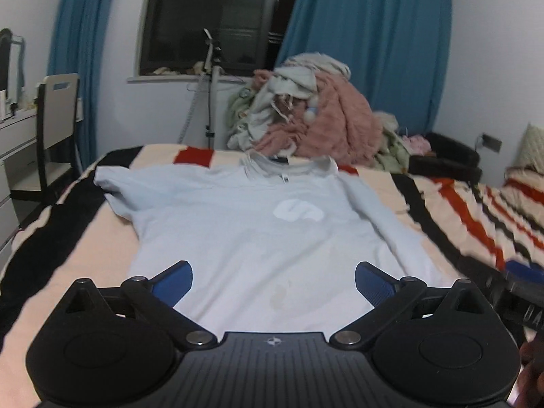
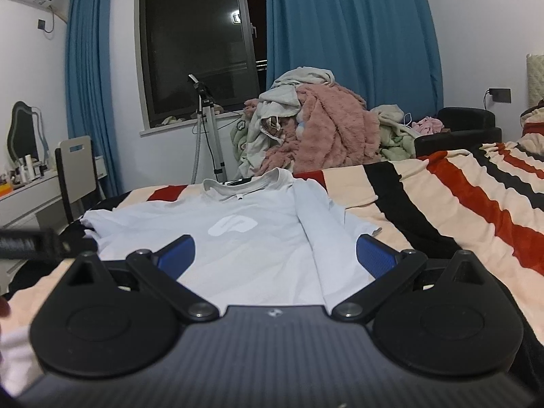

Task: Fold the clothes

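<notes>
A pale blue T-shirt (image 1: 244, 234) with a white logo lies flat, front up, on the striped bed cover, collar at the far end. Its right sleeve is folded inward over the body. It also shows in the right wrist view (image 2: 258, 248). My left gripper (image 1: 273, 282) is open and empty, held over the shirt's near hem. My right gripper (image 2: 275, 255) is open and empty, over the shirt's near right part, with the folded sleeve (image 2: 323, 234) between its blue fingers. The right gripper's edge shows in the left wrist view (image 1: 520, 278).
A striped blanket (image 2: 459, 204) in cream, red and black covers the bed. A heap of pink and grey clothes (image 1: 306, 115) sits beyond the shirt's collar. A tripod (image 2: 210, 136), a chair (image 1: 54, 125) and a desk stand at the left, under a window with blue curtains.
</notes>
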A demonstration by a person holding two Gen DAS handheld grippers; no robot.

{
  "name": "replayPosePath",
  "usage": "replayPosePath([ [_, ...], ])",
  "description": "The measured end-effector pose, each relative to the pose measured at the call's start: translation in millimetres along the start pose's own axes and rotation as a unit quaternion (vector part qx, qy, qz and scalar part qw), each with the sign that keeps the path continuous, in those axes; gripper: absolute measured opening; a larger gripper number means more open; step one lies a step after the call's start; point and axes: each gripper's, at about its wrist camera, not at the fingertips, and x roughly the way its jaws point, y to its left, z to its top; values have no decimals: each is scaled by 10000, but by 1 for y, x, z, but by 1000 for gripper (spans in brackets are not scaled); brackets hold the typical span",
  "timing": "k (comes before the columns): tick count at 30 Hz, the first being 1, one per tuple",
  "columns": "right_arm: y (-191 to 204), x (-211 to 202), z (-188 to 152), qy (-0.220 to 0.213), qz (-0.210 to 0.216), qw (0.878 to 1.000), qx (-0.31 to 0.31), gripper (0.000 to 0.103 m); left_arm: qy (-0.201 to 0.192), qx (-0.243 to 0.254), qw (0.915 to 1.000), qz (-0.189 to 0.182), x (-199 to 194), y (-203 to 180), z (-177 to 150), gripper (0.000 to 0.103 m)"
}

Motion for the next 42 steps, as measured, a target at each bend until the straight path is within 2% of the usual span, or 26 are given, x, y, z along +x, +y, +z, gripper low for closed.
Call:
replayPosePath([
  [3,-3,3,1,20,-16,10000,76,103,113,9,9999,87,9,8,-13,103],
  [9,-5,8,1,104,86,9997,182,101,408,-452,9981,115,29,44,-27,103],
  [10,-5,9,1,121,104,9997,175,88,416,-484,9979,114,30,47,-28,103],
  [11,-5,9,2,140,117,9997,168,61,402,-466,9980,129,29,50,-28,103],
  [13,-9,12,3,196,93,9996,156,39,367,-411,9983,182,27,49,-29,103],
  [15,-13,15,4,256,96,9995,180,41,342,-388,9985,205,24,45,-29,103],
  [16,-21,21,7,302,247,9985,394,42,336,-393,9985,201,23,44,-30,103],
  [18,-38,34,12,380,517,9944,835,69,338,-402,9984,189,20,40,-30,103],
  [19,-50,44,14,334,477,9919,1130,93,340,-396,9985,168,19,39,-31,103],
  [21,-74,66,17,256,380,9853,1647,94,331,-361,9987,127,19,36,-33,103],
  [22,-88,81,16,360,374,9797,1934,93,330,-339,9988,110,19,35,-34,103],
  [25,-136,131,9,710,337,9534,2914,74,349,-302,9989,55,27,30,-37,103],
  [26,-149,148,5,817,242,9464,3114,73,361,-323,9988,-1,31,30,-39,103],
  [27,-159,164,0,906,148,9418,3233,71,372,-329,9987,-67,36,29,-40,103],
  [29,-179,199,-11,1078,43,9322,3456,55,355,-270,9989,-141,45,29,-42,103],
  [31,-194,233,-20,1197,-78,9256,3591,51,344,-196,9991,-156,54,28,-44,103],
  [33,-201,262,-25,1309,-102,9281,3485,43,398,-200,9989,-143,63,29,-45,103],
  [34,-203,274,-27,1351,-55,9305,3403,29,448,-268,9985,-160,67,31,-45,103],
  [35,-204,285,-28,1392,-6,9334,3308,7,493,-343,9980,-175,72,32,-45,103],
  [38,-199,300,-11,1317,104,9550,2656,5,571,-568,9966,-178,85,36,-42,103],
  [40,-203,304,15,1060,-46,9693,2217,5,575,-605,9964,-143,92,36,-38,103],
  [42,-216,311,44,839,-269,9776,1910,5,505,-613,9968,-110,98,36,-35,103],
])
